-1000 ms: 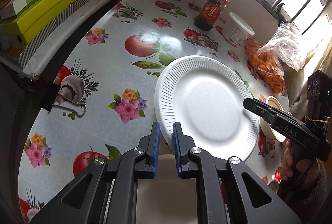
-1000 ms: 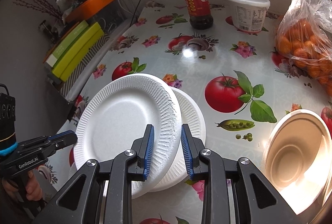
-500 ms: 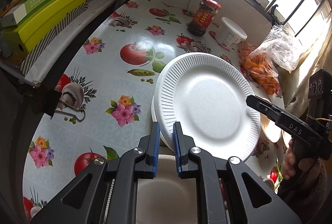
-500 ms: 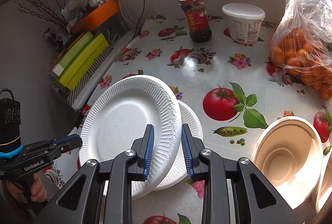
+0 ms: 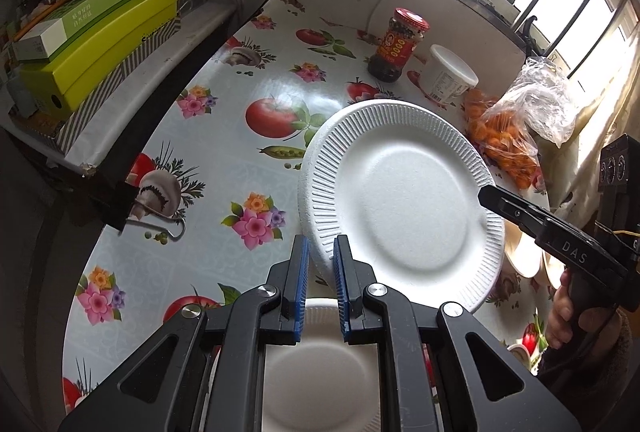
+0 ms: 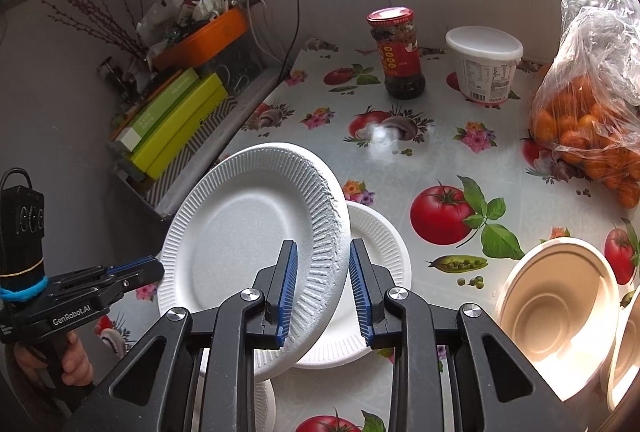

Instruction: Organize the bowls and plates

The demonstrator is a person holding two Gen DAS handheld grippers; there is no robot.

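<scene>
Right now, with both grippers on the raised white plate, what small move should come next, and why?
Probably lower the raised plate squarely onto the flat plate on the table. The left gripper and right gripper pinch opposite rims, it hangs tilted, partly over that one, and stacking suits the task.

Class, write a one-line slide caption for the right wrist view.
Both grippers hold a tilted white paper plate above another plate on the table.

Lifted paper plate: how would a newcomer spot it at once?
On the fruit-print table, find the white plates near its front edge. One plate is tilted, held off the table by both grippers; the other plate lies flat beneath.
</scene>
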